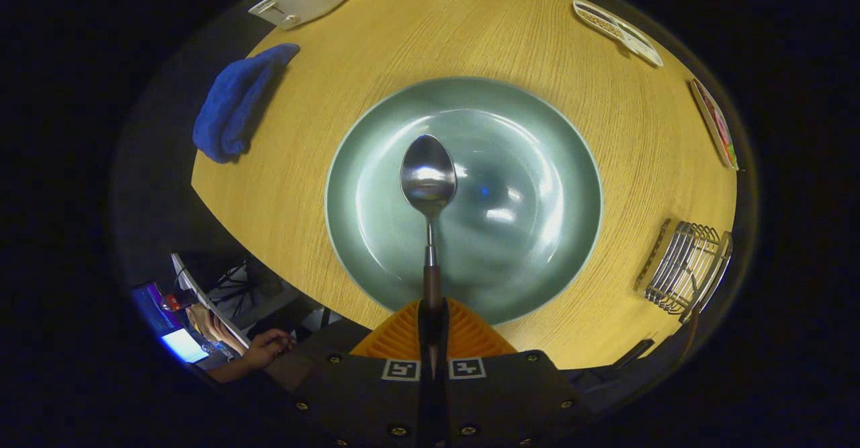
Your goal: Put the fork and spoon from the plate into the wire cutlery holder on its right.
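The spoon [428, 181] has a polished steel bowl, a thin metal neck and a dark brown handle. That handle runs back between the gripper [433, 330], whose ribbed fingers [402, 335] are closed tight against it from both sides, so the spoon juts forward above the plate [537, 166]. The plate is round, glossy and pale green, with a shallow well catching soft reflections (the spoon's bowl hangs over its middle). It sits on a light wood-grain tabletop [524, 52]. Right of the plate stands the wire cutlery holder [686, 268], made of curved metal rods. Left of the plate, at the table's edge, lies a rumpled blue cloth [236, 102].
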Demonstrator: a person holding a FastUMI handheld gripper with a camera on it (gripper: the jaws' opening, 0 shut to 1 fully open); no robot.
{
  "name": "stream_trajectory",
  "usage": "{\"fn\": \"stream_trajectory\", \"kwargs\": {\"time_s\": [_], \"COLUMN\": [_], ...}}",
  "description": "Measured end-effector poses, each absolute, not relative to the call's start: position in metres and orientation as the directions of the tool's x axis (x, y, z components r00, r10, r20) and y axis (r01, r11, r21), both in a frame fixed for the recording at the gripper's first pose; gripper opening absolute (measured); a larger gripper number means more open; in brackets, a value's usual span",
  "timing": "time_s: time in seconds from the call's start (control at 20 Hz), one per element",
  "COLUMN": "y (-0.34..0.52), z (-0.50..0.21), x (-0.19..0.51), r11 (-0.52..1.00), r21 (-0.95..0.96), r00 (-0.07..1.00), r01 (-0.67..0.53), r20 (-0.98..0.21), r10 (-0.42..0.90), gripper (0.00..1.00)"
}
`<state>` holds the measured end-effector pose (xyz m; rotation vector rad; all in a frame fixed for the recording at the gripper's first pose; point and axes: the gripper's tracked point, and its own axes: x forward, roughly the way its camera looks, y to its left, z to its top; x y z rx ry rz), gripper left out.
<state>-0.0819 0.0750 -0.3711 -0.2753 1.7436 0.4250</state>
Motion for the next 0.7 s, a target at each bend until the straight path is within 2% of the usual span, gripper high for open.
{"fn": "stream_trajectory", "kwargs": {"time_s": [0.25, 0.7], "y": [0.053, -0.021], "z": [-0.356, -0.302], "x": [-0.080, -0.069], "r11": [0.899, 0.896], "r21": [0.132, 0.048], "r00": [-0.212, -0.213], "r01": [-0.418, -0.441], "r20": [-0.976, -0.976], "r10": [0.044, -0.053], "gripper": [0.01, 0.01]}}
